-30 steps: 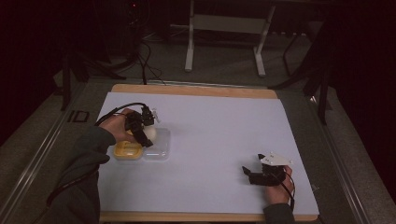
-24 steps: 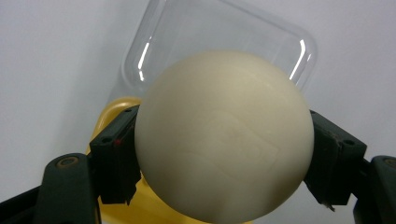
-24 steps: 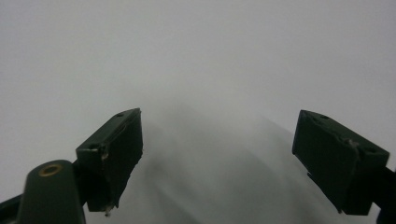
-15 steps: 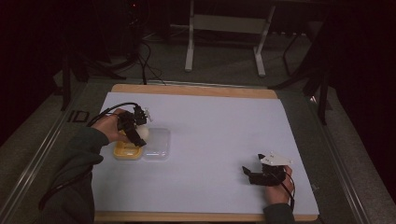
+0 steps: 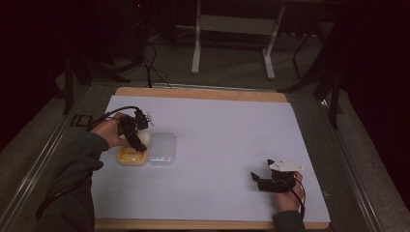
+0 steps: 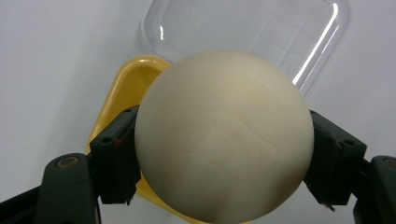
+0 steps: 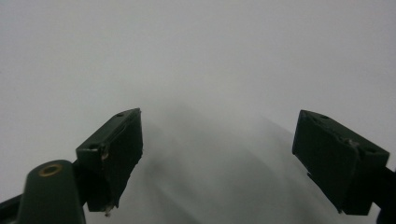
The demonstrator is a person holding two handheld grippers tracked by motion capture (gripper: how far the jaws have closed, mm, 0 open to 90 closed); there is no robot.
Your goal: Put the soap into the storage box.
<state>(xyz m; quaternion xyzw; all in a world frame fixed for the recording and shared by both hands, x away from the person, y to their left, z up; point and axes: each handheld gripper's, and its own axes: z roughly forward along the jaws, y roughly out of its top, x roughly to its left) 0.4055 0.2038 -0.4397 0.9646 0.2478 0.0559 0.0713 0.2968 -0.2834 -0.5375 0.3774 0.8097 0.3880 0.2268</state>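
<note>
Hovering left gripper [image 6: 219, 154], ball [image 6: 223, 135] clamped

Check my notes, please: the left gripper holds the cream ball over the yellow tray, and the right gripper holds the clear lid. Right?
Not quite. The right gripper is open and holds nothing, as the right gripper view shows; the clear lid lies beside the yellow tray. The left gripper does hold the cream ball.

Only the yellow tray [image 5: 129, 157] and clear lid [image 5: 162, 149] interrupt the white mat [image 5: 222, 145].

The counter [image 5: 300, 135] is covered by a white sheet, with a wooden edge showing at its far and near sides. On its left part a yellow tray [image 5: 128, 156] lies just beside a clear lid [image 5: 162, 149].
</note>
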